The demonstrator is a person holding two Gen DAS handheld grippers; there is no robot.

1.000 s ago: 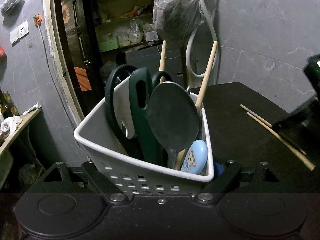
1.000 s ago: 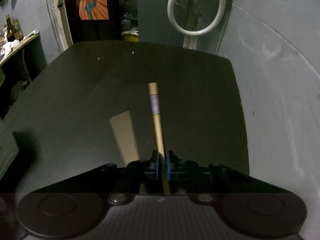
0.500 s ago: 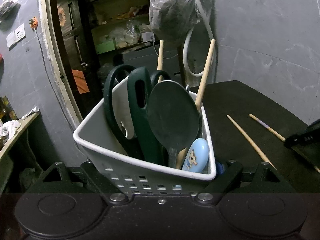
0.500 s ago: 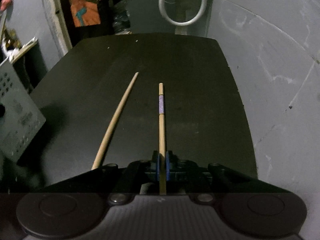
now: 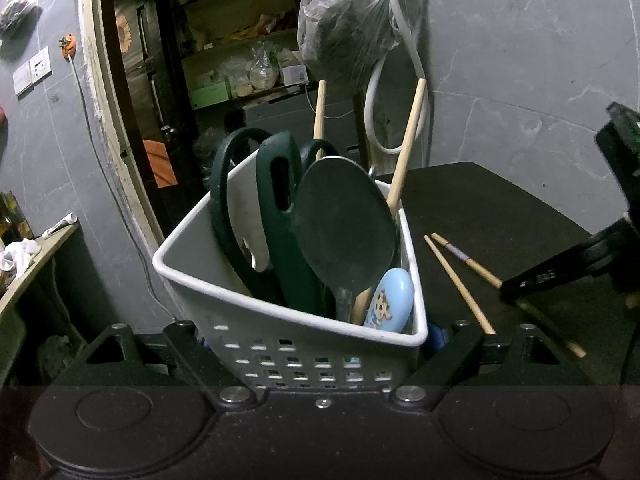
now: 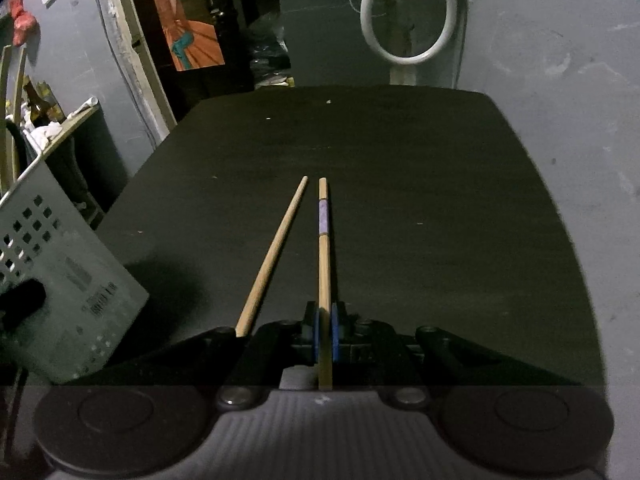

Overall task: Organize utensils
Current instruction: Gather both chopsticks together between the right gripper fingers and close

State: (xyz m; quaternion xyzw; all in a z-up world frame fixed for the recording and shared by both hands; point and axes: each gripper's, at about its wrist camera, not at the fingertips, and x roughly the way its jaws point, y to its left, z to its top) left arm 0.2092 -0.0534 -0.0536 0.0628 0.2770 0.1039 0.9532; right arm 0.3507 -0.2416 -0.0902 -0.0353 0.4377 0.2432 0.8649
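Wood chopstick (image 6: 325, 268) is clamped in right tool (image 6: 325, 330), lower centre; white caddy (image 5: 296, 332) is pinched by left tool (image 5: 320, 356) — chopstick should be tipped upright before caddy insertion.

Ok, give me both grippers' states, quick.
Left gripper: closed on the white basket.
Right gripper: shut on the purple-banded chopstick.
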